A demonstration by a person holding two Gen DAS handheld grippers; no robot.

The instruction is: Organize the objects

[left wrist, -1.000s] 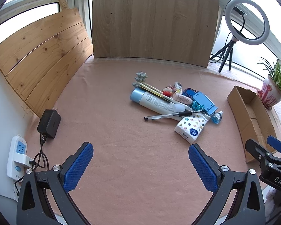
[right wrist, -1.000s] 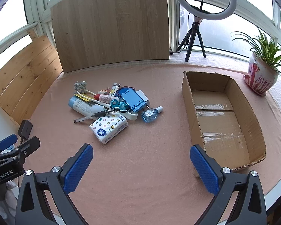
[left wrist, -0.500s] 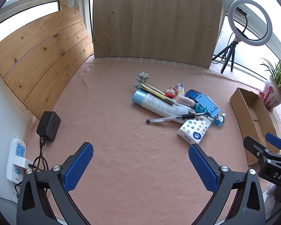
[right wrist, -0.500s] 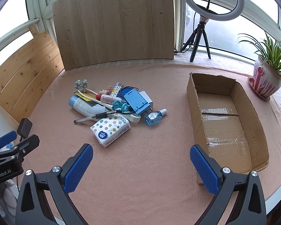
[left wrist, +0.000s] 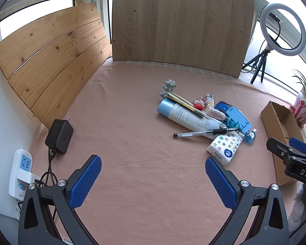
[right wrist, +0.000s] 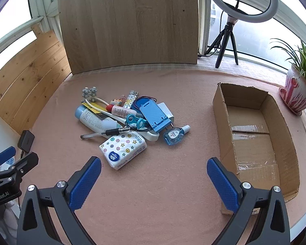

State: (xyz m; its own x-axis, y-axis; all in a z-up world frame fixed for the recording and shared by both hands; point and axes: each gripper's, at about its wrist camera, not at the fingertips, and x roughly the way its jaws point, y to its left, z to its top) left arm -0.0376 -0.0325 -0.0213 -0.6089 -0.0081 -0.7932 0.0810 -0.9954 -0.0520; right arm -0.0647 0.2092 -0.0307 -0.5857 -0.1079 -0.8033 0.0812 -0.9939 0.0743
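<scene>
"Where's the stuff to be sorted?"

"All in one heap mid-table on the pink cloth (right wrist: 153, 194): a tissue pack (right wrist: 123, 150) at the near edge, a pen (right wrist: 107, 132) lying across a pale blue bottle (right wrist: 91, 119), a blue phone stand (right wrist: 153, 115), and a little blue glass bottle (right wrist: 174, 135) just beside it. The cardboard box (right wrist: 222, 122) sits well apart to the right, nothing in it."

"So nothing's started?"

"Looks that way. The right gripper (right wrist: 154, 180) and the left gripper (left wrist: 153, 180) both hang over bare cloth, fingers spread wide, holding nothing."

"Next?"

"I'd guess the right one reaches forward for the tissue pack, closes across it, then carries it to the box."
</scene>
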